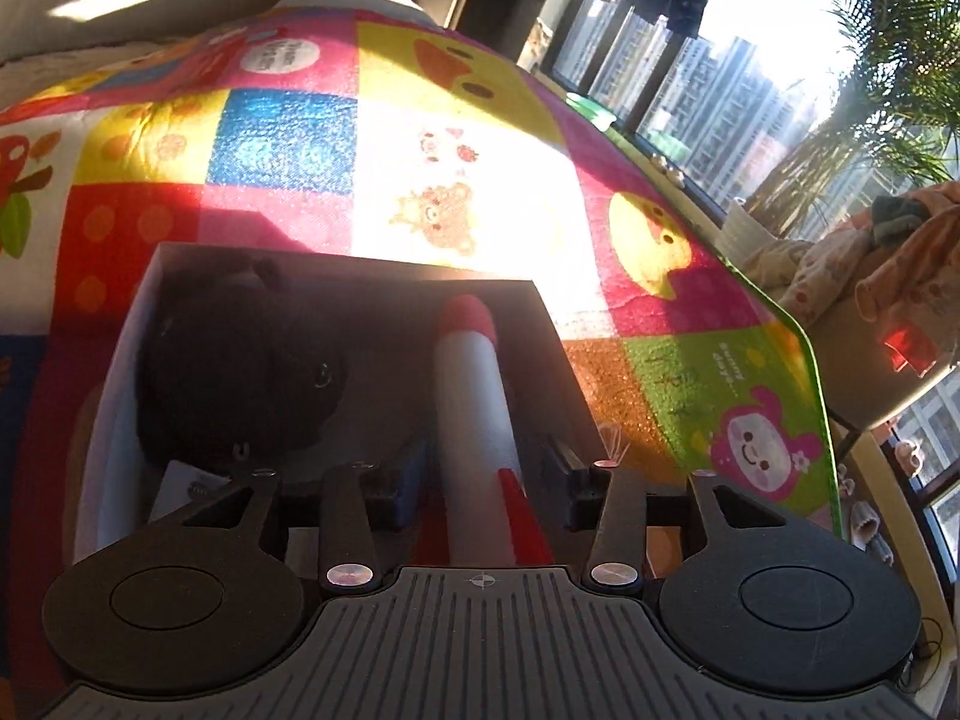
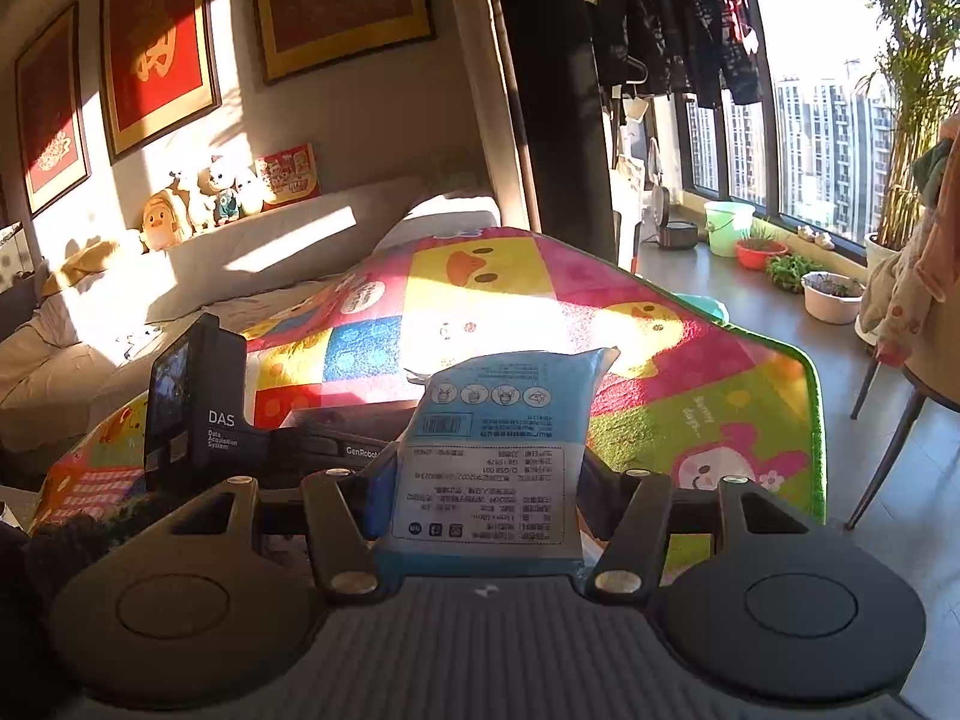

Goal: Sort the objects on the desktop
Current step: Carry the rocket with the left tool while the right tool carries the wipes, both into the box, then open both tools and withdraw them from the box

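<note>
An open box [image 1: 336,263] with a dark inside stands on the colourful patchwork mat [image 1: 456,138]. A black plush thing [image 1: 240,372] fills the box's left half. Beside it lies a white cylinder with red ends [image 1: 474,384]. My left gripper [image 1: 486,468] hangs over the box's near end, open, with the cylinder's near end between its fingers and a gap on the right side. In the right wrist view my right gripper [image 2: 486,462] is shut on a blue-and-white printed packet [image 2: 498,420], held upright above the mat [image 2: 660,396]. The left gripper's black housing [image 2: 204,408] shows at the left.
The mat's green edge [image 1: 810,360] drops off to the right towards a tiled floor with a chair draped in clothes [image 1: 888,276]. Pots [image 2: 834,294] and a green bucket [image 2: 728,225] line the window. Behind the mat is a sofa with plush toys [image 2: 198,198].
</note>
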`<state>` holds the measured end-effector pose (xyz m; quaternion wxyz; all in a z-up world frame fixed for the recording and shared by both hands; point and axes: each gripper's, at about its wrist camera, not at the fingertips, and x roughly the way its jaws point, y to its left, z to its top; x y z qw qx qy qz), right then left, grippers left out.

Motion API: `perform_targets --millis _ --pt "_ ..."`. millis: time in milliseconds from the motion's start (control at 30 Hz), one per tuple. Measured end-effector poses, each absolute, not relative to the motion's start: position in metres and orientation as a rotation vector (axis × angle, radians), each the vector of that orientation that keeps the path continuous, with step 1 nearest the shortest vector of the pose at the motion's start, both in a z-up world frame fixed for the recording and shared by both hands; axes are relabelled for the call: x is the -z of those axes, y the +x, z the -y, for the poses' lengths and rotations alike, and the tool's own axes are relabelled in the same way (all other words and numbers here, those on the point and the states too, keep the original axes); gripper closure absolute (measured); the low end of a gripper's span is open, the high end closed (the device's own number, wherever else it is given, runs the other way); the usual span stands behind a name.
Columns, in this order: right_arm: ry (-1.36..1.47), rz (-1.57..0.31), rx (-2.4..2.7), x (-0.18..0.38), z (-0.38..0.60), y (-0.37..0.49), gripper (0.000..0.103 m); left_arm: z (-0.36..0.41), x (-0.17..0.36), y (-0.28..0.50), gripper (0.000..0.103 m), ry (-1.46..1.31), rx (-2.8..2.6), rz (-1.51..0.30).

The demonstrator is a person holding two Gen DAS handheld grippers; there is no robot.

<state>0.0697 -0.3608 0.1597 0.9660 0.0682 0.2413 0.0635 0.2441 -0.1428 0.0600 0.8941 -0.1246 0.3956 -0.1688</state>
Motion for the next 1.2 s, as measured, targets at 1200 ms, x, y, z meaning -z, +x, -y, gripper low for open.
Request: perform_targets --millis 1200 --pt "0.242 -0.762 -0.261 -0.101 0.271 0.241 0.033 0.002 -0.031 0.08 0.006 -0.23 0.231 -0.601"
